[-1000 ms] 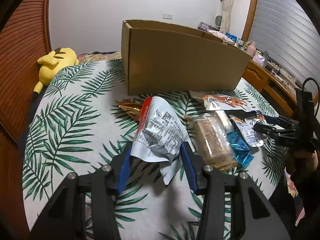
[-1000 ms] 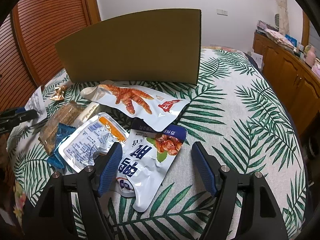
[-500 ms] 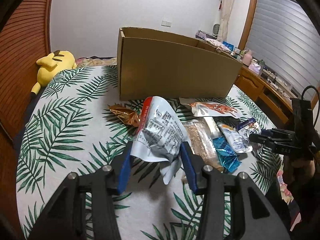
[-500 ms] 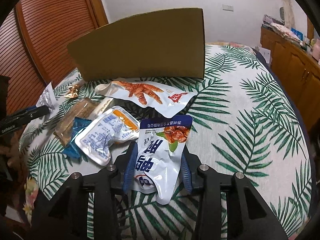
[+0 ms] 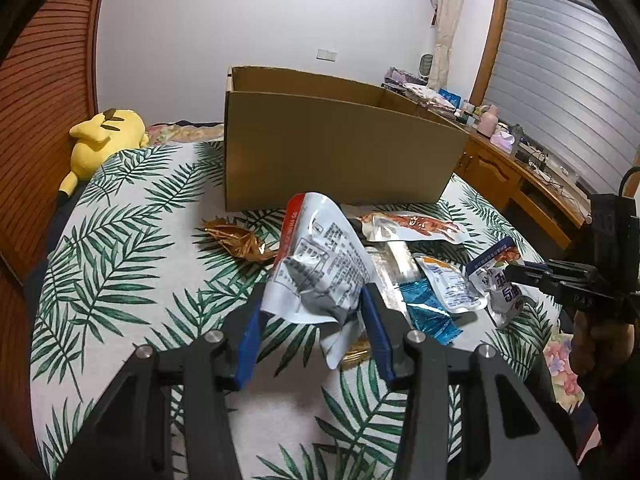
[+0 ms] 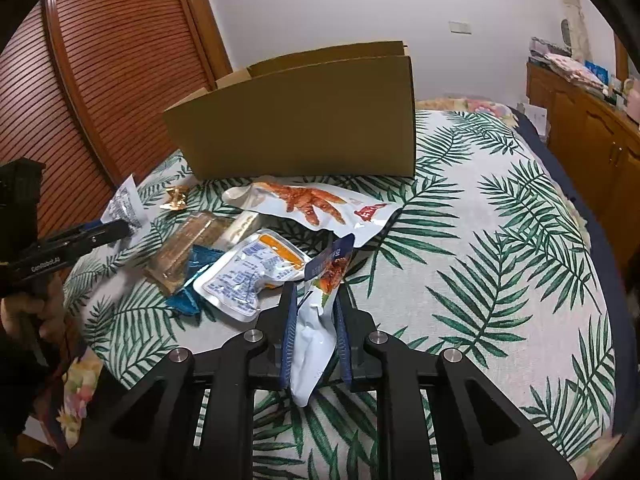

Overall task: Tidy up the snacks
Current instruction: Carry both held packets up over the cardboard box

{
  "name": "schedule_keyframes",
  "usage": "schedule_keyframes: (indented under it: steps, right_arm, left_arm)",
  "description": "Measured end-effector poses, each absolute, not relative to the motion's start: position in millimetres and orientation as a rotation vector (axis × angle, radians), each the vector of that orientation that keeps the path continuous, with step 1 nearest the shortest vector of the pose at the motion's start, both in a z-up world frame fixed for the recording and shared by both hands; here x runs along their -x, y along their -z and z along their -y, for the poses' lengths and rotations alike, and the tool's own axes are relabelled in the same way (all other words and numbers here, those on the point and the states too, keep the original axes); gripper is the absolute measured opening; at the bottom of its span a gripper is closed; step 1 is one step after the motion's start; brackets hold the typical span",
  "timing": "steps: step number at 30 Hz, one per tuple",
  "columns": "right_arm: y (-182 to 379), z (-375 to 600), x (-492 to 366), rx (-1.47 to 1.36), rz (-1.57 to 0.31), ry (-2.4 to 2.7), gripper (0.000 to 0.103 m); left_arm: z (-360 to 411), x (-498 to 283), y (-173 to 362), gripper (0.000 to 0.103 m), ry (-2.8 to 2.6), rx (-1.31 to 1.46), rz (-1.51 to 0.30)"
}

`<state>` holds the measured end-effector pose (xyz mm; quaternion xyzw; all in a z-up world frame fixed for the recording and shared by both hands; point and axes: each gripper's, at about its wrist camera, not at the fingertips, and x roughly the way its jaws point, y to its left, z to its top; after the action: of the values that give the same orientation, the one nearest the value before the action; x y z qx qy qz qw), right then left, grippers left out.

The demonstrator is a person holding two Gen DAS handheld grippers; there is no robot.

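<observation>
My left gripper (image 5: 312, 312) is shut on a crumpled silver snack bag with a red edge (image 5: 320, 264), held above the bed. My right gripper (image 6: 316, 312) is shut on a blue-topped white snack pouch (image 6: 316, 332), lifted and pinched edge-on. Both show from the other side: the left gripper (image 6: 116, 228), the right gripper (image 5: 516, 276). An open cardboard box (image 5: 336, 152) stands behind the snacks, also in the right wrist view (image 6: 304, 128). On the bed lie a chicken-feet pouch (image 6: 312, 204), a white and orange pouch (image 6: 248, 276), a clear cracker pack (image 6: 184, 248), a blue packet (image 5: 428, 308) and a gold wrapper (image 5: 240, 240).
The leaf-print bedcover (image 6: 500, 240) spreads wide to the right of the snacks. A yellow plush toy (image 5: 104, 136) lies at the far left by the slatted wooden wall (image 6: 120, 68). A wooden dresser (image 5: 520, 184) with clutter runs along the right.
My right gripper closed on the blue-topped pouch and lifted it off the bed. My left gripper rose with the silver bag, so the box interior now shows.
</observation>
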<state>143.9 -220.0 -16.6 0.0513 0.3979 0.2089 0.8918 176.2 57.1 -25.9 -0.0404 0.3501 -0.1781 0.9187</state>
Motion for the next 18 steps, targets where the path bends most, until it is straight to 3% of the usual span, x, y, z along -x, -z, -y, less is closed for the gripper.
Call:
schedule_keyframes:
  steps: [18]
  right_arm:
    - [-26,216,-134,-0.056,-0.723,-0.447,0.011]
  left_arm:
    - [-48,-171,-2,0.045,0.374,0.089,-0.659]
